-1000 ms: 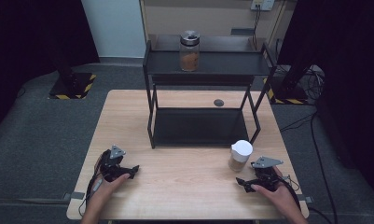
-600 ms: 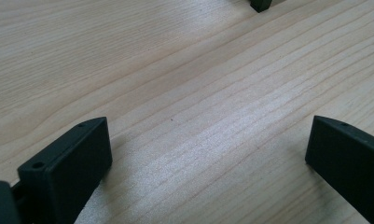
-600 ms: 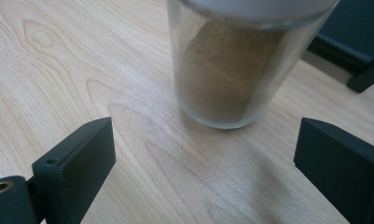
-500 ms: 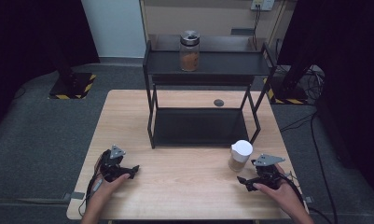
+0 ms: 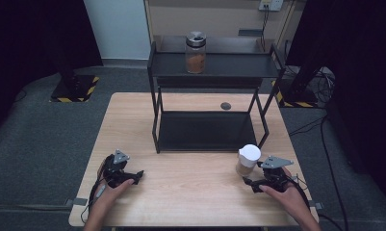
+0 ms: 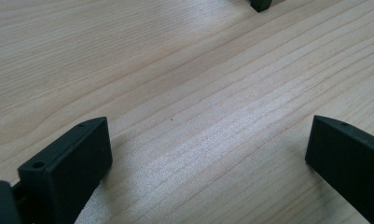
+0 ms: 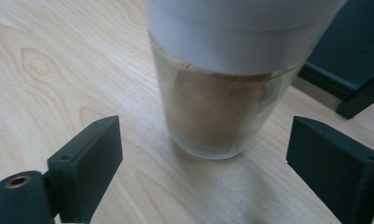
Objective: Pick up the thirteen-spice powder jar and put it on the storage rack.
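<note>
Right gripper lined up on the white-lidded jar

We see the right gripper (image 7: 203,154) with its jaws apart and just been closing, standing either side of the jar (image 7: 222,93) without touching its glass. The jar stands upright on the table (image 5: 190,187), just in front of the black shelf rack (image 5: 205,130). Our left gripper (image 6: 208,158) rests wide open over bare wood, holding nothing.

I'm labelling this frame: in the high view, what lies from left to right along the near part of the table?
Left gripper → white-lidded jar → right gripper, close beside the jar.
</note>
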